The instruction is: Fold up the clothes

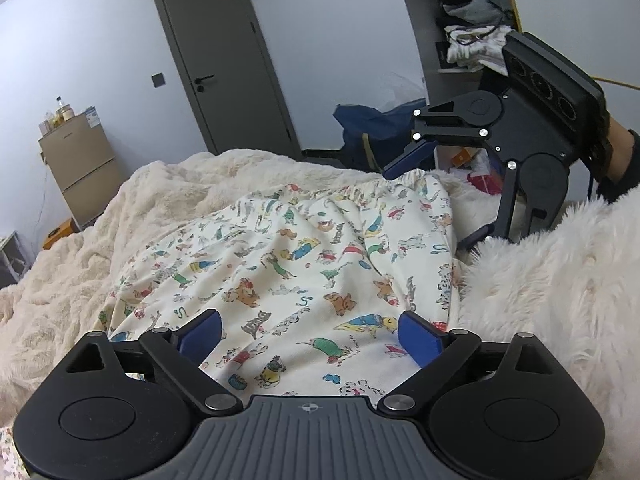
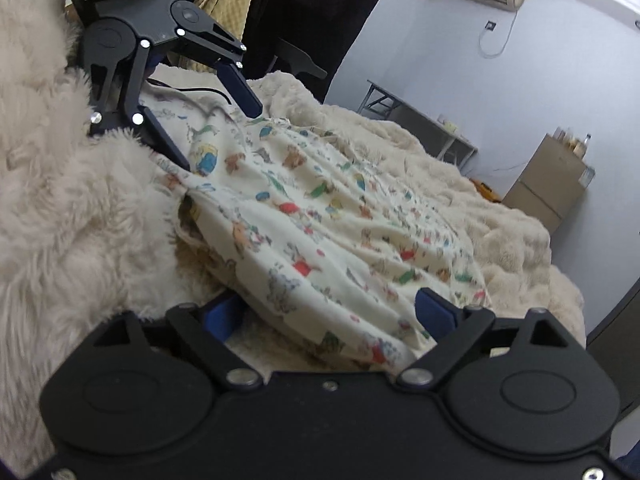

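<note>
Clearly, we hold both tools spread wide over a cream cotton garment (image 1: 304,264) printed with small cartoon dogs in red, green, blue and orange. It lies crumpled on a bed, on top of a plush, long-piled ivory blanket (image 1: 80,264) whose surface ripples in soft ridges. One edge of the garment is gathered into a puckered, elasticated band (image 1: 360,192), and the cloth falls from it in loose creases.

Our left tool (image 1: 310,334) hovers low over the near part of the fabric. Its blue rubber pads (image 1: 420,338) stand far apart on black jointed links, with printed cloth showing between them but nothing pinched. The body under the camera is ribbed grey plastic.

Our right tool (image 2: 332,314) is likewise spread, its blue pads (image 2: 434,314) either side of a rounded fold of the garment without pressing on it. From the left view we see it by the gathered band, one flat blue pad (image 1: 408,158) tilted just above the elastic. A hand in a dark sleeve (image 1: 622,160) holds it from behind.

To the right, a shaggier white fur throw (image 1: 552,288) bulges up beside the garment. Beyond the bed stand a flat grey door (image 1: 224,64) and a small tan two-door fridge (image 1: 80,164).
</note>
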Available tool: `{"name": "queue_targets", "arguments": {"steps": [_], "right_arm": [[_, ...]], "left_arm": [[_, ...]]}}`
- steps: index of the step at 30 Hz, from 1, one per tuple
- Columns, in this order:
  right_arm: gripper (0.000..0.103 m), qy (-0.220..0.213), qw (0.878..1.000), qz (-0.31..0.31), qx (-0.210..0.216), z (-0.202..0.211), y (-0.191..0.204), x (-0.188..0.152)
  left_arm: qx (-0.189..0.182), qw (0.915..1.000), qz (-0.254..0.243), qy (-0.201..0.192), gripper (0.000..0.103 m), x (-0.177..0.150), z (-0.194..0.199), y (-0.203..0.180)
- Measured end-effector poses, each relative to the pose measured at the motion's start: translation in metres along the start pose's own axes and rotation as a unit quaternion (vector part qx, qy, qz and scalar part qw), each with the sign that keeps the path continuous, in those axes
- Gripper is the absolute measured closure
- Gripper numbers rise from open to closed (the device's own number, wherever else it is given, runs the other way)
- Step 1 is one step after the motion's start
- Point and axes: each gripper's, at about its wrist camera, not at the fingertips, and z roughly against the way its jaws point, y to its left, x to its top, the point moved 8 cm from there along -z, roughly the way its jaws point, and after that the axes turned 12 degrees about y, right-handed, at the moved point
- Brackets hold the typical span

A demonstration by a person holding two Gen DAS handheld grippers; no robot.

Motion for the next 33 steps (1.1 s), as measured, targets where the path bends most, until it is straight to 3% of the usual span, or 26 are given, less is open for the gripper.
{"name": "queue_targets", "arguments": {"steps": [9,14,17,25,28,33], "right_arm": [[0.007,0.011,0.999,0.028,-0.037,-0.003,0.002,-0.001],[0.007,0.004,0.998,0.046,-0.04,-0.008,0.006,-0.002],[0.0,0.003,0.998,0.041,-0.037,-0.012,0.003,-0.002],[0.0,-0.005,0.999,-0.041,-0.019,-0.019,-0.006,-0.006],[0.0,-0.011,0.998,-0.04,-0.037,-0.017,-0.004,-0.01],[0.0,-0.009,0.996,-0.027,-0.086,-0.009,-0.007,-0.012]], "left_arm": [[0.044,0.9977,-0.036,-0.038,0.0,-0.007,0.021,0.008],[0.085,0.9932,-0.043,-0.067,0.0,-0.032,0.046,0.041],[0.103,0.991,-0.028,-0.081,0.0,-0.051,0.061,0.06],[0.141,0.9857,0.054,-0.075,0.0,-0.082,0.068,0.1],[0.17,0.9834,0.027,-0.059,0.0,-0.089,0.071,0.103],[0.199,0.9771,-0.074,-0.012,0.0,-0.124,0.087,0.103]]}}
